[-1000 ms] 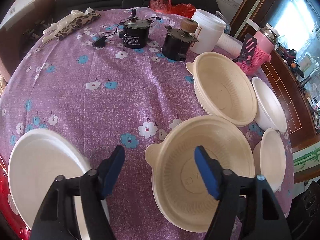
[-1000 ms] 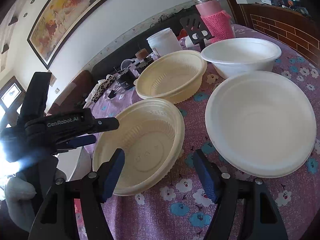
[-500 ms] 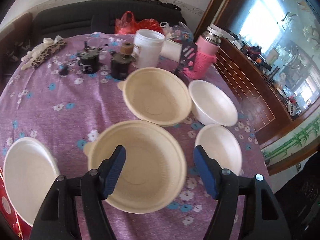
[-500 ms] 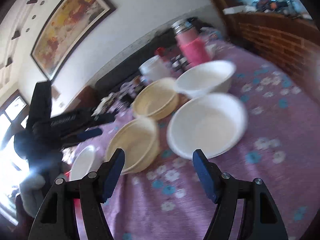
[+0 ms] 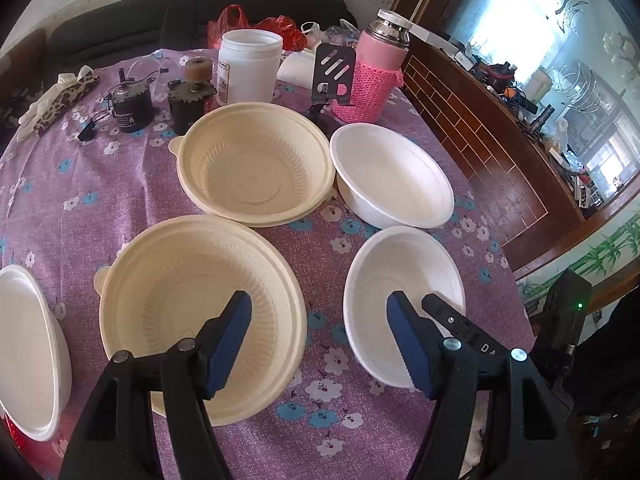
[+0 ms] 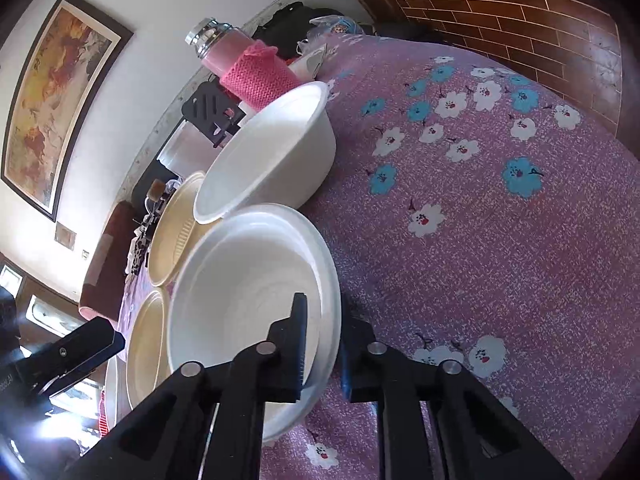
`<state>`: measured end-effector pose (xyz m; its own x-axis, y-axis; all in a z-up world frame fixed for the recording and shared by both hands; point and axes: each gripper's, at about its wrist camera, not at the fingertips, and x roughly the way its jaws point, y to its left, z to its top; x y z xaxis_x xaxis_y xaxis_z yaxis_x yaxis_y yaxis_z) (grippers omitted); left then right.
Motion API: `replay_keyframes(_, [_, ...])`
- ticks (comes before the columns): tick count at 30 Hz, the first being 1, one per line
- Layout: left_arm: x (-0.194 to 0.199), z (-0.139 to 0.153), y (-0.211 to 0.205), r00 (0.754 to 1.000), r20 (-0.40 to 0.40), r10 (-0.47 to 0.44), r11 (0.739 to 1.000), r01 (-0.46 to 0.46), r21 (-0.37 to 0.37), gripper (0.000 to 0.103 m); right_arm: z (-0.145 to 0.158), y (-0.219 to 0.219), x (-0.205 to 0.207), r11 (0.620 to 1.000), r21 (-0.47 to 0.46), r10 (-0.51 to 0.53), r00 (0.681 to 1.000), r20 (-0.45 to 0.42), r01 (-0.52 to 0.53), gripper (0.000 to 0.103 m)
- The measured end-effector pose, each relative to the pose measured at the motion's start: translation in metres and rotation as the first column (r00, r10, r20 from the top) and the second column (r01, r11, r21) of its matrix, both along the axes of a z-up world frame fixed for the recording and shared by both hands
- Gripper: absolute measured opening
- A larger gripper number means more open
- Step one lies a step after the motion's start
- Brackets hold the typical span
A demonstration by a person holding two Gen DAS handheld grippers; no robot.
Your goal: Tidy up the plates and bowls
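Observation:
Two cream bowls (image 5: 200, 308) (image 5: 256, 168) and two white bowls (image 5: 400, 296) (image 5: 392, 176) sit on the purple flowered tablecloth (image 5: 80, 184). A white plate (image 5: 28, 344) lies at the left edge. My left gripper (image 5: 320, 340) is open and empty, hovering above the gap between the near cream bowl and the near white bowl. My right gripper (image 6: 322, 344) is shut on the rim of the near white bowl (image 6: 248, 292), one finger inside and one outside. The far white bowl (image 6: 272, 152) stands just behind it.
At the back stand a pink flask (image 5: 376, 68), a black phone stand (image 5: 334, 76), a white tub (image 5: 248, 66), two small dark motors (image 5: 132, 108) and a leopard-print cloth (image 5: 56, 100). The table edge falls off to the right beside a wooden wall (image 5: 480, 128).
My left gripper has swung right and now hovers over the bowls. My right gripper has tilted, dropped to the near white bowl and shut on its rim.

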<state>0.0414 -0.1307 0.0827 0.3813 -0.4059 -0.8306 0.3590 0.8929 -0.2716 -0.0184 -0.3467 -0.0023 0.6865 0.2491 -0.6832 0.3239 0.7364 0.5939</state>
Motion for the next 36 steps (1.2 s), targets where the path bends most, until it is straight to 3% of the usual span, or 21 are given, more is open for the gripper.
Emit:
replay_keyframes(8, [-0.013,-0.021,-0.030,0.997,-0.047,-0.064,0.998,0.064,0.012,0.069,0.011,-0.011,-0.036,0.999,-0.018,0.050,0.998,-0.038,-0.051,0.008])
replay_keyframes(17, [-0.039,-0.055,-0.072,0.981,-0.116,-0.157,0.986,0.163,0.041,0.068,0.004,-0.033,-0.068,0.999,0.020,0.031,0.996,-0.085,-0.030,0.008])
replay_keyframes(20, [-0.049,-0.055,-0.074,0.972,-0.123,-0.199,0.978,0.205,0.043,0.020,0.007,-0.027,-0.073,0.999,0.028,0.045,0.996,-0.072,-0.043,0.008])
replay_keyframes(21, [-0.053,-0.051,-0.070,0.976,-0.105,-0.191,0.979,0.197,0.049,0.020,0.011,-0.023,-0.074,0.999,0.014,0.048,0.996,-0.071,-0.047,0.008])
replay_keyframes(26, [-0.069,-0.017,-0.025,0.989,-0.034,-0.143,0.989,0.142,-0.031,0.020,0.040,0.001,-0.075,0.996,-0.018,0.092,0.996,-0.019,-0.093,0.008])
replay_keyframes(30, [-0.084,0.015,0.036,0.998,0.040,-0.047,0.995,0.050,-0.083,0.020,0.070,0.045,-0.068,0.983,-0.051,0.180,0.983,0.029,-0.178,0.008])
replay_keyframes(33, [-0.091,0.033,0.094,0.996,0.070,0.055,0.992,-0.046,-0.116,0.020,0.092,0.091,-0.058,0.961,-0.071,0.272,0.960,0.066,-0.267,0.009])
replay_keyframes(36, [-0.100,0.048,0.159,0.978,0.114,0.173,0.980,-0.160,-0.115,0.020,0.111,0.155,-0.042,0.923,-0.104,0.379,0.921,0.091,-0.370,0.009])
